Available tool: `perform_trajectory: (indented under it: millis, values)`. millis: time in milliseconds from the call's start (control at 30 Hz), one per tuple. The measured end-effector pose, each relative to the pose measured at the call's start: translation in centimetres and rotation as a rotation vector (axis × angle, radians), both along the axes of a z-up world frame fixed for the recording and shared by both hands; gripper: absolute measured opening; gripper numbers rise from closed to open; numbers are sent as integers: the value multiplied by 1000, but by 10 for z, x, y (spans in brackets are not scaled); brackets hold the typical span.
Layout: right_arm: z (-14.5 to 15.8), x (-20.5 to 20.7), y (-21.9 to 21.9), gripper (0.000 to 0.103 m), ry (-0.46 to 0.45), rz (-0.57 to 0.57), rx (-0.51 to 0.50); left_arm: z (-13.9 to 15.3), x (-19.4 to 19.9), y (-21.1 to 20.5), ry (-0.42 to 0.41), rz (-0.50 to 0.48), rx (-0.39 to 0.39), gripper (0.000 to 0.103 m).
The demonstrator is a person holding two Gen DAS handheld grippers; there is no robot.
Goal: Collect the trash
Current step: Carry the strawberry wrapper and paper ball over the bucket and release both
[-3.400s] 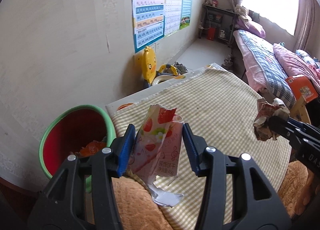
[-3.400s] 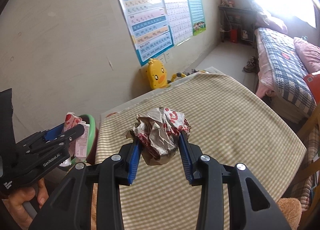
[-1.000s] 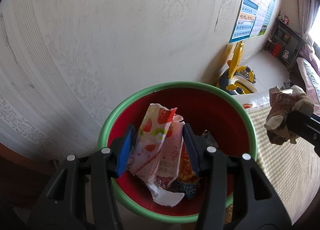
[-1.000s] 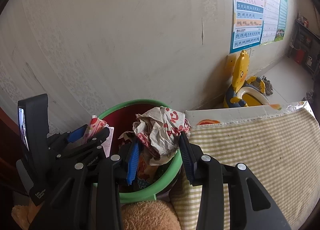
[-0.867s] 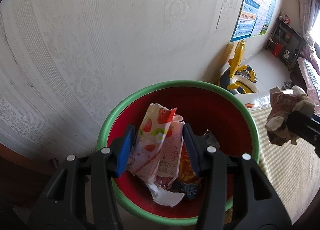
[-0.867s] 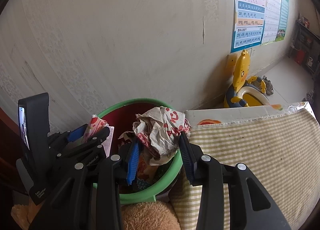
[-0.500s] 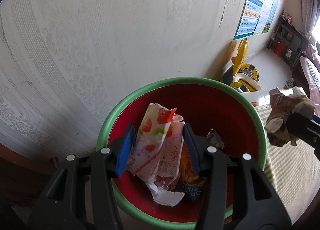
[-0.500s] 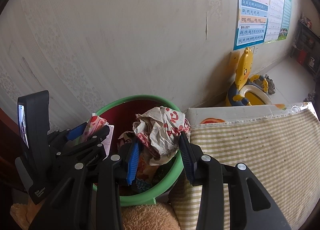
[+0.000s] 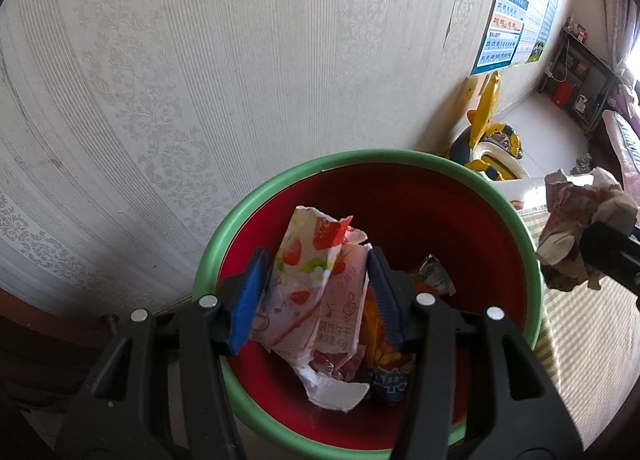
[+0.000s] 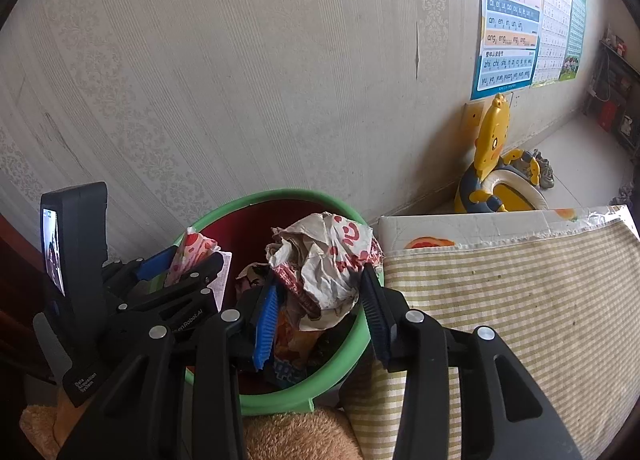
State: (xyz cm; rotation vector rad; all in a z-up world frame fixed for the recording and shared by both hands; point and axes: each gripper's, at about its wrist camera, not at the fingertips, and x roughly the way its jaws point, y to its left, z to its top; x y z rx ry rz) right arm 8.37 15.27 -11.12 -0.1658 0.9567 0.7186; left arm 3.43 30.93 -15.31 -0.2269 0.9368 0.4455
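Over the green-rimmed red plastic bin (image 9: 516,228), the left gripper (image 9: 316,292) clasps a strawberry-print snack wrapper (image 9: 308,280) — the right gripper's (image 10: 320,296) jaws are opening, a crumpled red-and-white paper wad (image 10: 328,256) still between them.

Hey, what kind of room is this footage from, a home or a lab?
Most likely a home, probably a bedroom or a child's room: patterned wallpaper, a pinyin learning chart on the wall, a yellow duck-shaped child's potty seat on the floor, and a table with a checked cloth.
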Motion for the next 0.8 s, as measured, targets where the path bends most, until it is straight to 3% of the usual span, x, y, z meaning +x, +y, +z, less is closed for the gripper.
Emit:
perform_trajectory:
  millis: [300, 400, 533, 800]
  values:
    - [0, 1, 4, 39, -3, 8, 5, -3, 1, 2, 7, 5, -2, 52]
    - [0, 0, 3, 45, -6, 7, 13, -4, 0, 4, 8, 11, -12, 53]
    - [1, 1, 1, 47, -3, 1, 27, -4, -1, 2, 9, 15, -3, 62]
    - [1, 0, 0, 50, -5, -3, 33, -1, -3, 2, 3, 27, 8, 69]
